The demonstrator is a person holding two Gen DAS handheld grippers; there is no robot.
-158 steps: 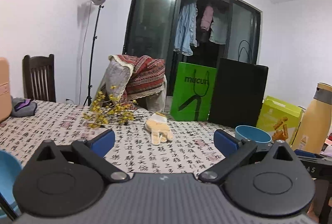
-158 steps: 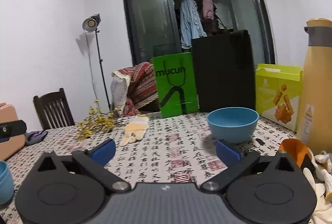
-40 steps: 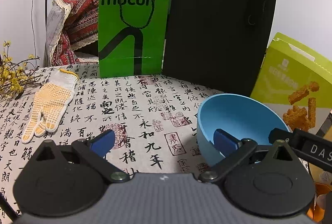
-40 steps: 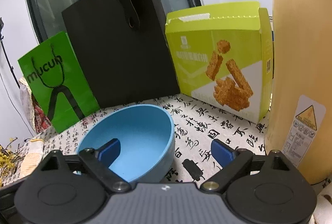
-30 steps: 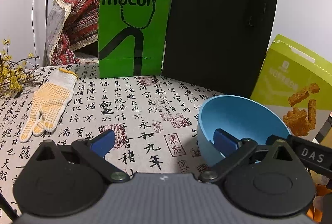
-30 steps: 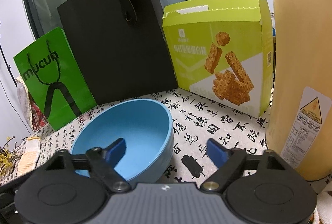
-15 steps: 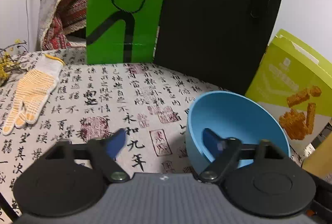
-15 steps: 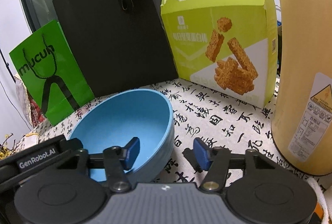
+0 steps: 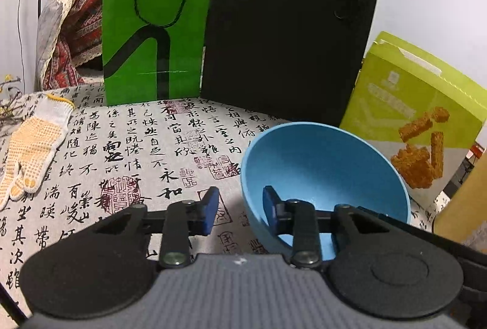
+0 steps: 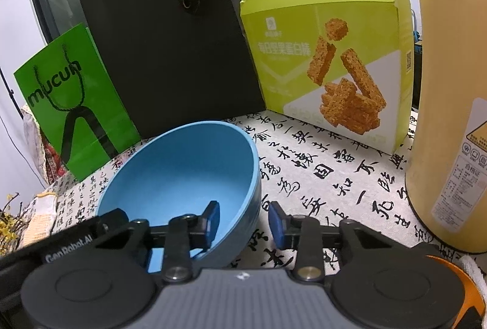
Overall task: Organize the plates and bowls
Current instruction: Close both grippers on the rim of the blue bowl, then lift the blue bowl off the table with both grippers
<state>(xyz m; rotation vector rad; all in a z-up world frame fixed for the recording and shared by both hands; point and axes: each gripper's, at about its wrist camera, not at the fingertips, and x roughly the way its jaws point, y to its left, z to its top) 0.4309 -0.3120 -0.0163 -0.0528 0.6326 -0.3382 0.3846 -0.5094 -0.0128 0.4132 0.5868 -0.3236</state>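
Blue bowl (image 9: 322, 164) sits tilted on the desk (image 9: 137, 146), its wall caught between both sets of jaws. The left gripper (image 9: 240, 208) straddles the left rim, one pad inside, one outside, jaws closing but a gap shows beside the wall. The right gripper (image 10: 243, 222) straddles the right rim likewise, jaws closing, not yet pressing. Behind the bowl stand a green paper bag (image 9: 155, 24), a black bag (image 9: 289, 30) and a lime snack box (image 10: 328, 61). A work glove (image 9: 30, 146) lies well left; a tan bottle (image 10: 453, 85) stands right.
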